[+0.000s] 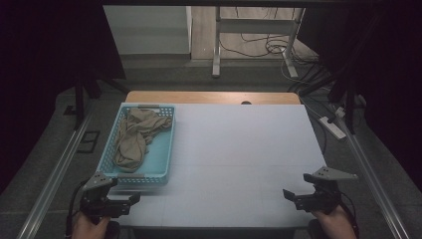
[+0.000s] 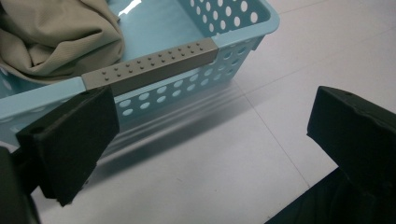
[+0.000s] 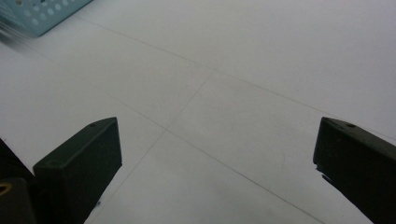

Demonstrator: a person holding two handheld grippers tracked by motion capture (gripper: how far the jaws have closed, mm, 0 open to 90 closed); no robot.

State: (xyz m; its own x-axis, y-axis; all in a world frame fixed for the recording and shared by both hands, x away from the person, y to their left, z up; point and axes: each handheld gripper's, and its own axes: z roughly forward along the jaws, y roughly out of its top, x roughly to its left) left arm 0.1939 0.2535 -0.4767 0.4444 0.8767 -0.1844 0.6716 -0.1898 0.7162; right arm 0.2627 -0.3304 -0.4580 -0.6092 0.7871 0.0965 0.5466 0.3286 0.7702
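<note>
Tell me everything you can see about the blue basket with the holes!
The light blue rectangular plastic basket sits flat on the white table, at its left side. Its walls are dotted with round holes, and a grey studded grip strip covers the middle of its near rim. A crumpled beige cloth lies inside, leaving some of the floor bare. The left tongs hover just in front of it, open, not touching it.

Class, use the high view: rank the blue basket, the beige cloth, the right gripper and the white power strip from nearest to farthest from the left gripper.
From the left gripper:
1. Basket, just ahead of it, at the table's left.
2. Cloth, inside the basket, farther back.
3. Right gripper, across the table's near edge.
4. Power strip, on the floor beyond the table's right side.
</note>
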